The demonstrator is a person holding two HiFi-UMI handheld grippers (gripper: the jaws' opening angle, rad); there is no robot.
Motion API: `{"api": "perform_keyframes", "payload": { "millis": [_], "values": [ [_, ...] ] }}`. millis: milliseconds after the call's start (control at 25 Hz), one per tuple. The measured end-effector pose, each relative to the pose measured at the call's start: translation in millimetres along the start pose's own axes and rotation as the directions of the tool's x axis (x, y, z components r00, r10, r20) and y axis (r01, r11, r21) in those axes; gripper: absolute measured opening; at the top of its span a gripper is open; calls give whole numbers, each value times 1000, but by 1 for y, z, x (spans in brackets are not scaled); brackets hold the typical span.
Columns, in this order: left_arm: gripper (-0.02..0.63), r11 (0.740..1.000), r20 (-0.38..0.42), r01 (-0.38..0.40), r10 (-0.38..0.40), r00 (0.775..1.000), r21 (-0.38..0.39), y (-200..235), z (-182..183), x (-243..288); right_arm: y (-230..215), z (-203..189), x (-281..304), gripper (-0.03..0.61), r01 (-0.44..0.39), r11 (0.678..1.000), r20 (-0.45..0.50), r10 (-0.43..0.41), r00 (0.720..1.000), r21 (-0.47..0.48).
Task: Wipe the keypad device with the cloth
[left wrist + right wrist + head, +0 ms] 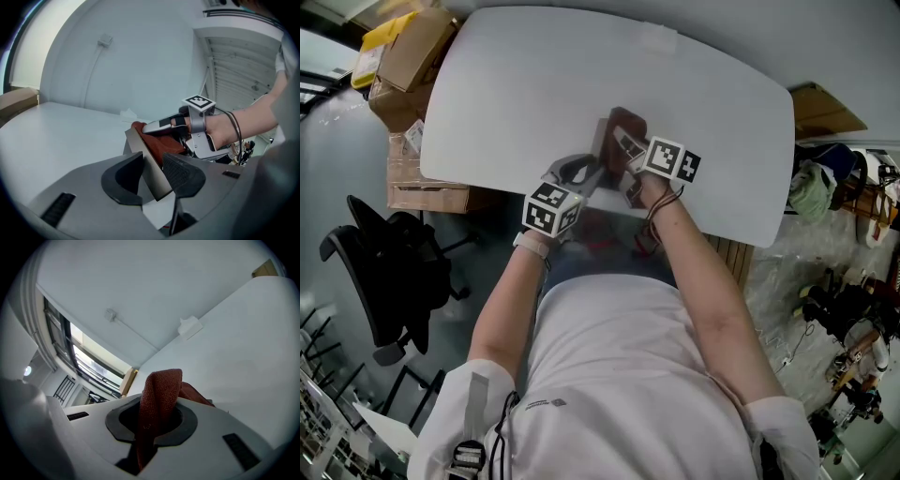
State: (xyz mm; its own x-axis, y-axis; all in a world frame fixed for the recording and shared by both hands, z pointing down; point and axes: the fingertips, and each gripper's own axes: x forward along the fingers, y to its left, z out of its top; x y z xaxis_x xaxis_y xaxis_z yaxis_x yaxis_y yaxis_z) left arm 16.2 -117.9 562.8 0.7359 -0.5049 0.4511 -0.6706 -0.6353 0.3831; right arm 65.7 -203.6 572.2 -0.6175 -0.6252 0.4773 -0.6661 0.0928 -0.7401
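The keypad device (pixel 149 164) is a flat grey slab, held tilted on edge above the white table (pixel 534 84) near its front edge. My left gripper (pixel 152 176) is shut on the slab's lower end. A rust-red cloth (pixel 159 143) lies pressed against the slab's upper face. My right gripper (pixel 154 420) is shut on that cloth (pixel 159 390), which bunches up out of its jaws. In the head view the left gripper (pixel 592 175) and the right gripper (pixel 630 155) meet over the cloth (pixel 619 129); the device is mostly hidden there.
Cardboard boxes (pixel 412 56) are stacked past the table's left end, with a black office chair (pixel 389 272) on the floor below them. A small white fitting (pixel 659 39) sits at the table's far edge. Bags and clutter (pixel 825 187) lie to the right.
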Motion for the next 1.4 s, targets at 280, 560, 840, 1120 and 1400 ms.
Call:
{"api": "perform_keyframes", "payload": {
  "millis": [280,560,840,1120,1400],
  "values": [
    [132,1000,-4,2,-2,1000,1,-1,-1,1,-70,-19,-19,54,177,984,-59,-176,983,0],
    [132,1000,-4,4,-4,1000,2,0,-2,0,-112,-41,-34,54,255,967,-124,-254,959,-6],
    [132,1000,0,1,-1,1000,-2,1,-1,0,-110,-41,-32,54,251,968,-119,-252,960,-24],
    [132,1000,2,12,-12,1000,6,2,0,0,-110,-37,-33,54,252,967,-116,-247,962,28],
    [132,1000,1,20,-20,1000,8,1,-2,-2,-55,5,-26,54,144,989,-46,-145,988,-29]
  ]
}}
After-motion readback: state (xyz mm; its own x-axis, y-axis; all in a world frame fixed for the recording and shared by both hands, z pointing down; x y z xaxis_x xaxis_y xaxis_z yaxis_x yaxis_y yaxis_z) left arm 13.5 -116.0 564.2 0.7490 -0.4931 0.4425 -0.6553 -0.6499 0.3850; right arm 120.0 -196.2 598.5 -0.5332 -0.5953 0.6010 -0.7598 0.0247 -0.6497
